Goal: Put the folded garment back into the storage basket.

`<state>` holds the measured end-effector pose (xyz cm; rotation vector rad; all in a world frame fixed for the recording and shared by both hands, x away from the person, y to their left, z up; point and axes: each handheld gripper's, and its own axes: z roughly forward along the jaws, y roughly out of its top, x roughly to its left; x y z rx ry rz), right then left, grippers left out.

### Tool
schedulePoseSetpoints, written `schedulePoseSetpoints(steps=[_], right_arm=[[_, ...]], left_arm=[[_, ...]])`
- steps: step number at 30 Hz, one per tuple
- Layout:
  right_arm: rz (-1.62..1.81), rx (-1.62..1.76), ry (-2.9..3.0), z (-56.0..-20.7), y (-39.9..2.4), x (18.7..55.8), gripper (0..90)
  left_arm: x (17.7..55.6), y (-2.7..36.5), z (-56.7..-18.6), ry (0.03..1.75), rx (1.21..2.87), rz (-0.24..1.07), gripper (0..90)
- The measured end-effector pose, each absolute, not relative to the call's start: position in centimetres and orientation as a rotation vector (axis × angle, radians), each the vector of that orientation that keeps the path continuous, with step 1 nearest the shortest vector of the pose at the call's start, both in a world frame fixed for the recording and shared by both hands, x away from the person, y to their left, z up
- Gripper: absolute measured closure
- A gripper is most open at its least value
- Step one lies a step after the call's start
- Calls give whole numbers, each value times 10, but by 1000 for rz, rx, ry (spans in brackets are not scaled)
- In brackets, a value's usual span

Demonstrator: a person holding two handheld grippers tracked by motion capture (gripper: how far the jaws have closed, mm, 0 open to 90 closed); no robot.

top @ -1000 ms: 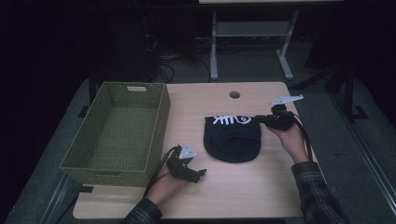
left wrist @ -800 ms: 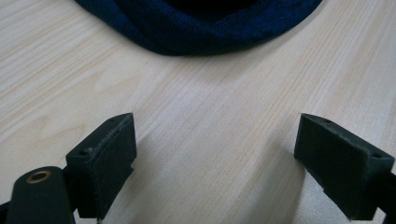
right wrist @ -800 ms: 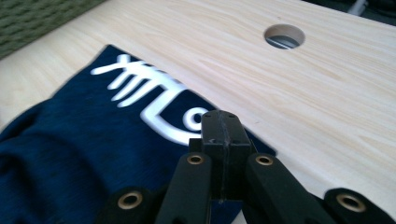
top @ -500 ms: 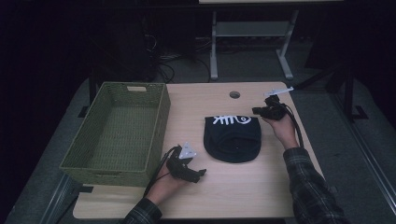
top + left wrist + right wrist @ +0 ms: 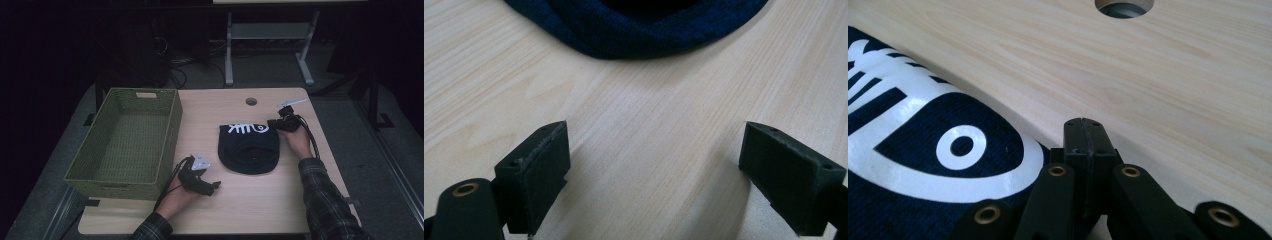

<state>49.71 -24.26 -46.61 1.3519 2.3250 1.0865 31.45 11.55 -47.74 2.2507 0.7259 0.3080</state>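
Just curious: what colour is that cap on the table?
The cap is navy blue with a white fish-skeleton print, clearest in the right gripper view.

Green woven basket [image 5: 127, 142] at table's [image 5: 280, 200] left; metal stand [image 5: 270, 40] beyond.

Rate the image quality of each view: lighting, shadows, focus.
High view: dim, the surroundings nearly black, the table lit, the dark hat short on detail. Left gripper view: bright and even, wood grain sharp, soft shadows beside the jaws of the left gripper, the hat's edge slightly soft. Right gripper view: well lit, white print crisp, the right gripper sharp.
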Motion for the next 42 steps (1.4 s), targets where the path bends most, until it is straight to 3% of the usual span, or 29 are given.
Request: schedulePoseSetpoints(steps=[15,42], right_arm=[[1051,1313,2434,-462,-250,482,900],[1029,1185,2538,-460,-251,421,900]], left_arm=[[314,115,-477,729,2248,308,120],[313,115,-477,738,2249,317,120]])
